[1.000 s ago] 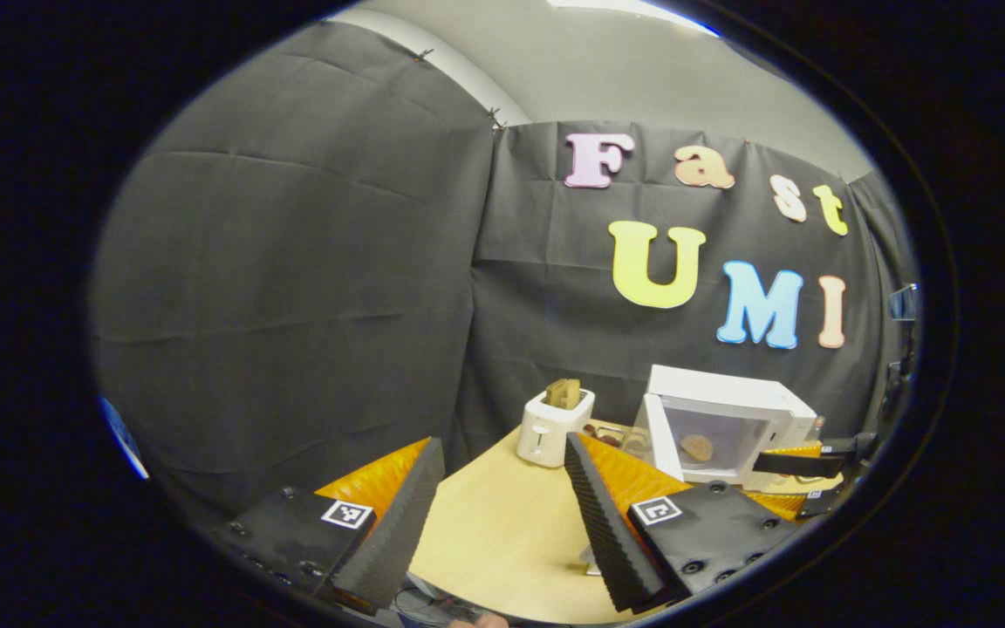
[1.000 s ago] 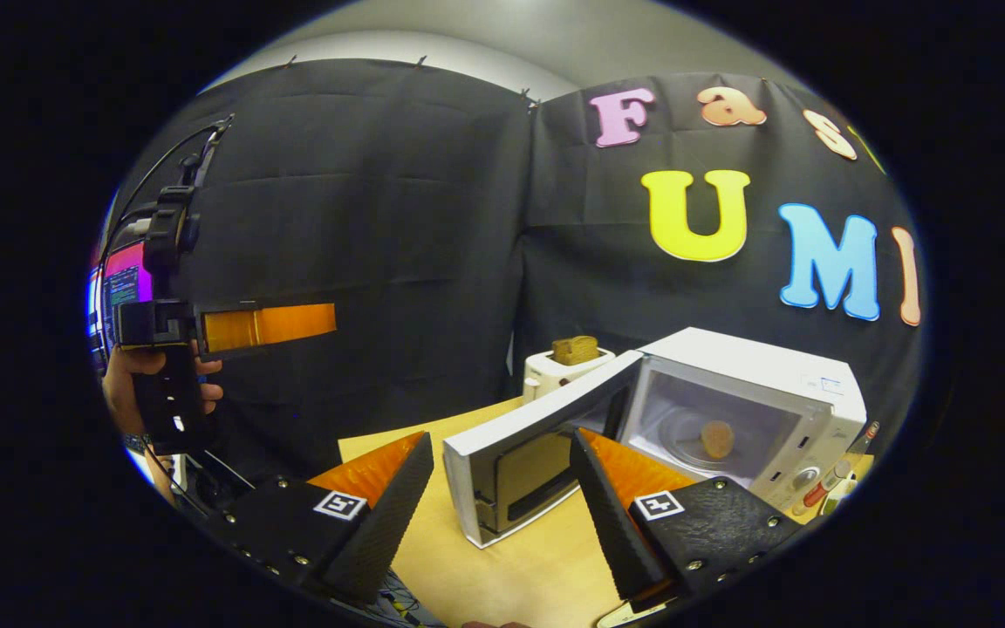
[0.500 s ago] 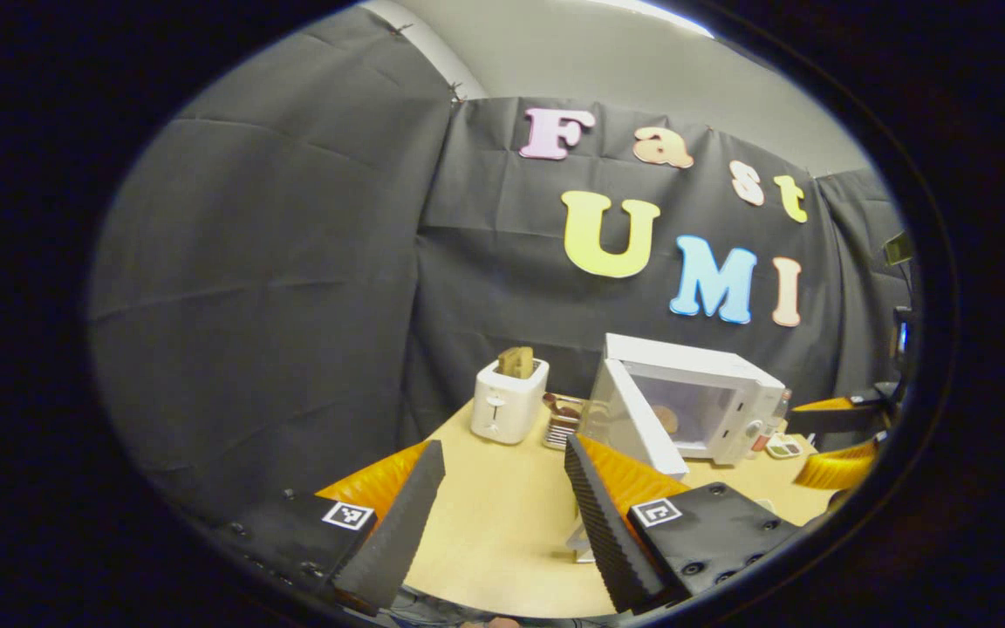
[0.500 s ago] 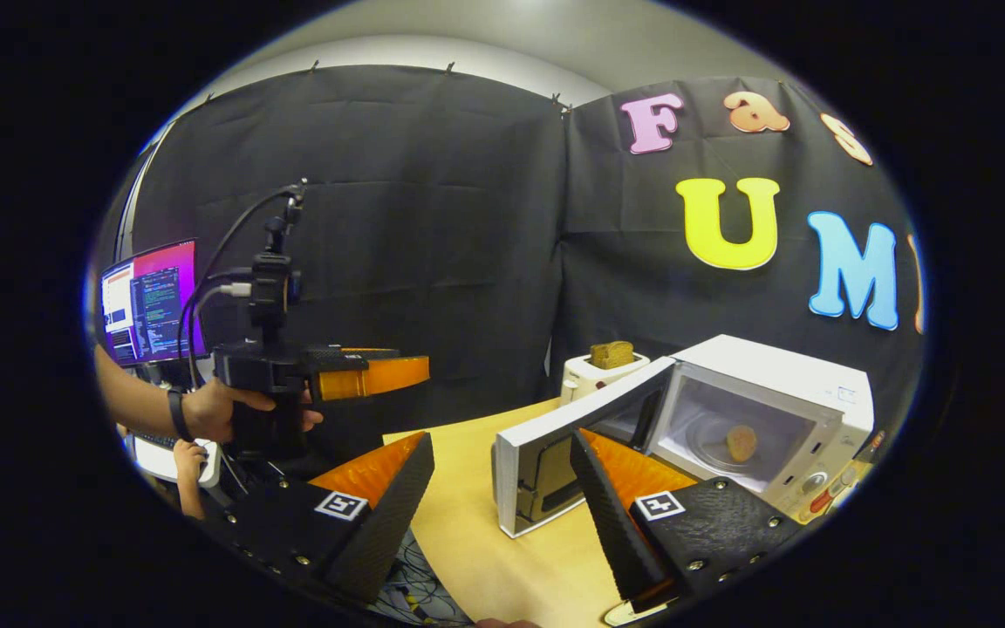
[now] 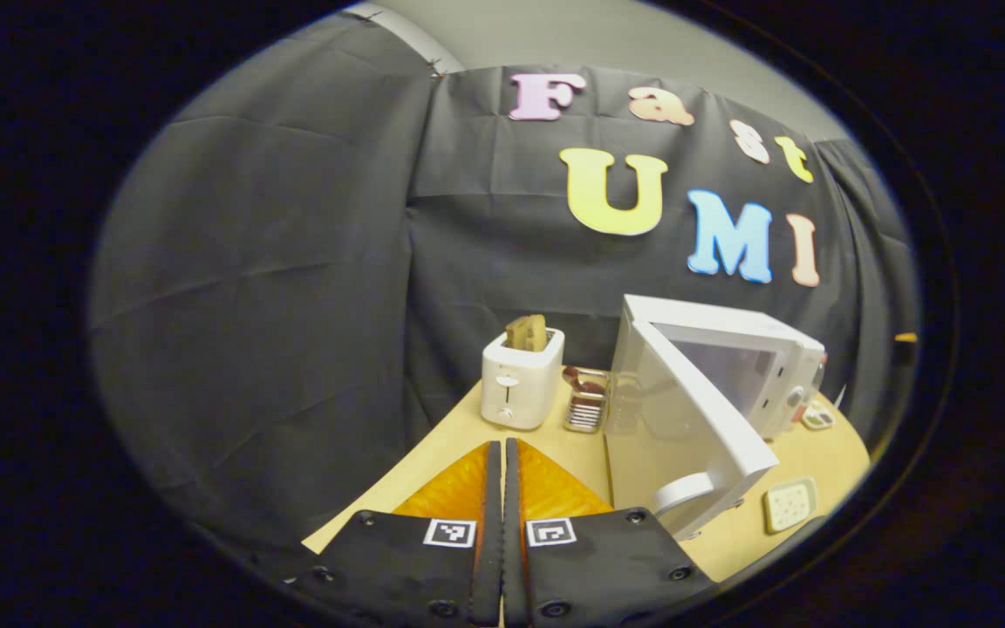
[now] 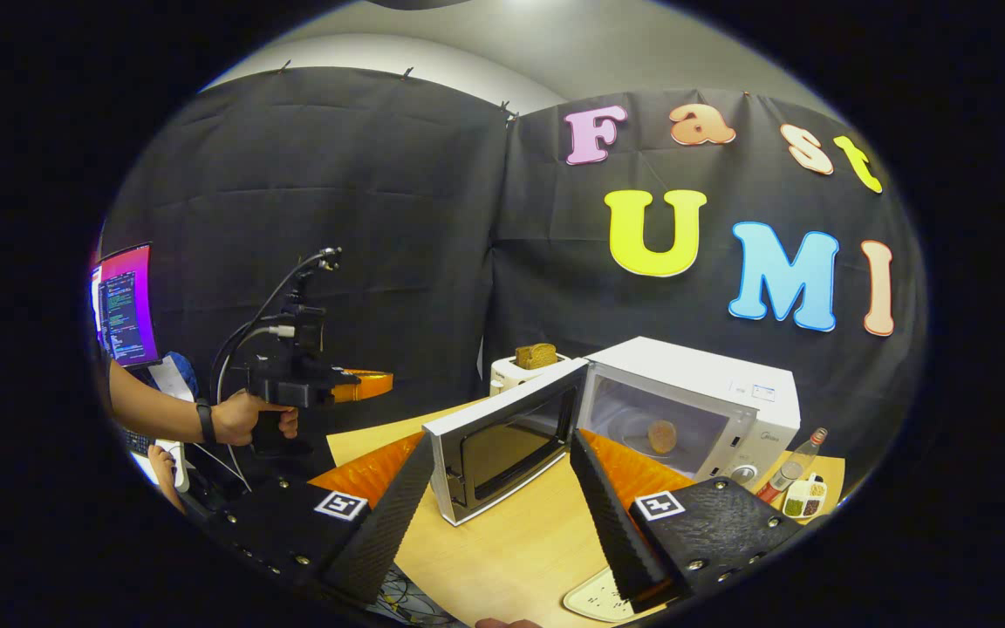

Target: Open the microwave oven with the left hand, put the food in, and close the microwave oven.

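Note:
The white microwave stands on the wooden table with its door swung wide open to the left. A round brown piece of food lies on the turntable inside. My right gripper is open and holds nothing, back from the door over the table's front. In the left gripper view the microwave is ahead on the right and its door juts toward me. My left gripper is shut on nothing, left of the door. From the right gripper view, a hand holds the left gripper off the table's left edge.
A white toaster with a slice of bread stands behind the door, a small rack beside it. A bottle and a snack dish sit right of the microwave. A cracker plate lies near the front. A monitor glows at far left.
My left gripper has gone from open to shut and has turned toward the open door. The right gripper has drawn back a little, staying open.

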### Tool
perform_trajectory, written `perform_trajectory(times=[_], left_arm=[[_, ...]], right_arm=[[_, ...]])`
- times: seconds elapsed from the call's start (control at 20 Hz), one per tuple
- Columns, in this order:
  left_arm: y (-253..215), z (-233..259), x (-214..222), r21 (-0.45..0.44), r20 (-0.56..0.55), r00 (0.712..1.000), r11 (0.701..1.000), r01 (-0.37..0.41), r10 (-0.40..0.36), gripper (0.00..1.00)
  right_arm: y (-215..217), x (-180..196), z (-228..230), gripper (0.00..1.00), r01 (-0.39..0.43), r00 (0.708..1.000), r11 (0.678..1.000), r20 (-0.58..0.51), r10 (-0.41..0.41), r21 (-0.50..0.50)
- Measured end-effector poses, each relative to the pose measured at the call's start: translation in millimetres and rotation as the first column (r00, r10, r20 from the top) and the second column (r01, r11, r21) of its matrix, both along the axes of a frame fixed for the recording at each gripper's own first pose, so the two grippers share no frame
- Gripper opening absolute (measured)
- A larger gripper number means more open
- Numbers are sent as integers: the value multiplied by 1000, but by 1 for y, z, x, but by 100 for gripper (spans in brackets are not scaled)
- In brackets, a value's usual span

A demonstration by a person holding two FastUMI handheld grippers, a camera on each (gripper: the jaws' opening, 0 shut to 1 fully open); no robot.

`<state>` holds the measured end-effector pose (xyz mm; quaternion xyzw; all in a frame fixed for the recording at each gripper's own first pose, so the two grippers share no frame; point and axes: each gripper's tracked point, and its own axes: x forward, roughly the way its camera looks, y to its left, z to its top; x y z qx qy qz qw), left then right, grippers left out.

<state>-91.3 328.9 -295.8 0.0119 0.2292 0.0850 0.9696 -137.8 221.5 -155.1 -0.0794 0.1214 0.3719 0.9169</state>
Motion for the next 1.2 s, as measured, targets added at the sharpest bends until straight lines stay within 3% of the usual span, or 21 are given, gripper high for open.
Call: perform_trajectory(times=[0.25, 0.4, 0.85, 1.2], left_arm=[[-68, -28, 18, -136, -63, 971, 966, 219, -229, 8], [-88, -33, 25, -193, -72, 956, 944, 266, -284, 7], [-168, -37, 30, -230, -84, 898, 886, 404, -432, 7], [-237, -48, 50, -242, -88, 853, 842, 483, -515, 9]], right_arm=[[-21, 9, -2, 96, 45, 999, 999, 7, -45, -11], [-35, 15, -4, 95, 77, 997, 997, 11, -77, -13], [-71, 22, 3, 96, 169, 985, 986, 25, -170, 9], [-117, 31, 8, 96, 295, 955, 955, 28, -296, 20]])
